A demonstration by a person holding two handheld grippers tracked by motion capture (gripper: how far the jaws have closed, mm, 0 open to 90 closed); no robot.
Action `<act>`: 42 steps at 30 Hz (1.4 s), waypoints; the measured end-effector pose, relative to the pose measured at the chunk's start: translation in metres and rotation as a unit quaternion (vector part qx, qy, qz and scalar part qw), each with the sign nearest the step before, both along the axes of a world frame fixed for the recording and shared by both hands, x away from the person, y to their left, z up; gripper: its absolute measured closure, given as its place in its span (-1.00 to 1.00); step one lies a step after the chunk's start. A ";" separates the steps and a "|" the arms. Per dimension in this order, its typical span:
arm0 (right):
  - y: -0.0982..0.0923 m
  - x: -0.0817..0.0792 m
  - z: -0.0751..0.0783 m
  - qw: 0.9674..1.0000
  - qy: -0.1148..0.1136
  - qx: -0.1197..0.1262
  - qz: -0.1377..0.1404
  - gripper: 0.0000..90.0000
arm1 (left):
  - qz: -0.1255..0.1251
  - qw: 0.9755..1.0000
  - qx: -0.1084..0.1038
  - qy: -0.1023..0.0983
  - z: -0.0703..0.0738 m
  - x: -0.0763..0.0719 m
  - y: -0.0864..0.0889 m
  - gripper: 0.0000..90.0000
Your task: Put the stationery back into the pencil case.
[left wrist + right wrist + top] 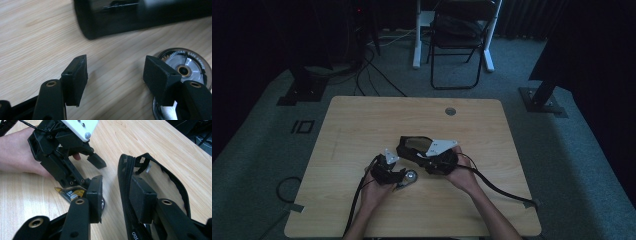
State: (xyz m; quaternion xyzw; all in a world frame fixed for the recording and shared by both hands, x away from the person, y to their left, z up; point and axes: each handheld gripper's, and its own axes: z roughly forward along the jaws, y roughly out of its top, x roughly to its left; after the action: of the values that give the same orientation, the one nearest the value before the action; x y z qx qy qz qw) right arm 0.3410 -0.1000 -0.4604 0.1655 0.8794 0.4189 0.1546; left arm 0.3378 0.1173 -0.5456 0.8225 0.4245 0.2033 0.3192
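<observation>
A black zippered case (411, 143) lies open at the table's middle. In the right gripper view my right gripper (116, 182) straddles the rim of the case (125, 175): one pad (141, 197) sits inside against the wall, the other pad (96, 192) stands off it outside. A round silver disc with a black rim (411, 177) lies in front of the case. My left gripper (116, 61) hovers low over the wood, jaws apart with nothing between them, and the disc (186, 66) lies just behind one pad. Part of the disc is hidden by that jaw.
The wooden table (362, 120) has bare room at the back and left. A round grommet hole (450, 111) sits near the far edge. A folding chair (459, 40) and cables stand on the floor beyond. The gripper cables trail toward the near edge.
</observation>
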 end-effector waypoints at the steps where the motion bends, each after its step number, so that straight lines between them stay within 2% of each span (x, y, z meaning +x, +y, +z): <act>1: 0.000 0.000 0.000 1.000 0.000 0.000 0.000 0.39 | -0.003 1.000 -0.003 -0.001 0.001 0.000 -0.002 -0.18; 5: 0.001 0.000 -0.001 1.000 0.000 -0.001 0.000 0.39 | -0.017 1.000 -0.013 -0.001 0.004 0.000 -0.009 -0.18; 9: 0.001 -0.001 -0.002 1.000 0.001 -0.001 0.000 0.39 | -0.026 1.000 -0.010 -0.001 0.007 0.001 -0.014 -0.18; 16: 0.000 -0.005 -0.003 1.000 0.001 0.000 0.005 0.38 | -0.023 1.000 -0.012 -0.010 0.013 -0.006 -0.012 -0.19; 21: 0.000 -0.008 -0.012 1.000 0.008 -0.005 0.005 0.35 | -0.010 1.000 -0.003 -0.016 0.016 -0.013 -0.002 -0.20; 26: 0.001 -0.010 -0.018 1.000 0.014 -0.008 0.005 0.34 | 0.004 1.000 0.004 -0.010 0.009 -0.027 0.007 -0.23; 32: 0.002 -0.011 -0.021 1.000 0.018 -0.007 0.006 0.33 | -0.005 1.000 0.027 -0.006 -0.001 -0.040 0.001 -0.31; 42: 0.006 -0.012 -0.027 1.000 0.027 -0.011 0.010 0.30 | -0.001 1.000 0.022 -0.005 -0.003 -0.042 -0.001 -0.35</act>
State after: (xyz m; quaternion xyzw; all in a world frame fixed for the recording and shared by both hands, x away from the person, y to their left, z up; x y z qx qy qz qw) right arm 0.3290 -0.0940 -0.4873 0.1660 0.8893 0.4063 0.1285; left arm 0.2957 0.1163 -0.5486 0.8290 0.4170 0.2166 0.3032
